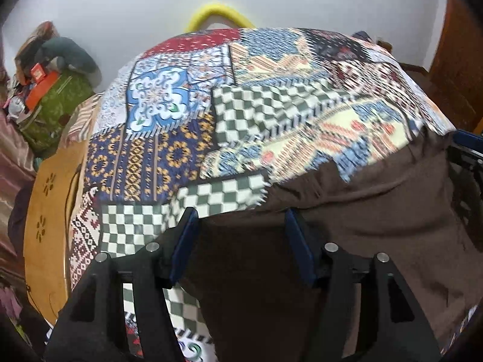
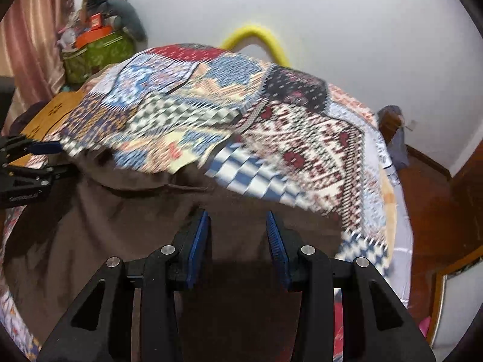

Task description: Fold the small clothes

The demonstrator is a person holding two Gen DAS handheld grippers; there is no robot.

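A dark brown garment [image 1: 377, 196] lies spread on a patchwork bedcover [image 1: 169, 157]. My left gripper [image 1: 241, 212] hovers over the garment's far-left edge, open, its blue pads apart and nothing pinched between them. My right gripper [image 2: 238, 212] is also open, with a narrower gap, above the brown garment [image 2: 120, 211] near its far edge, where a fold line runs across. The left gripper's fingers [image 2: 48, 147] show at the left rim of the right wrist view, at the cloth's left side. The garment's near part is hidden under both grippers.
The bedcover [image 2: 302, 138] drops off at the right toward a red-brown wooden floor [image 2: 437, 205]. A wooden board [image 1: 45, 211] flanks the bed on the left. Behind it stand a green bag [image 1: 57, 99] piled with clutter and a yellow curved tube [image 1: 220, 12] against the white wall.
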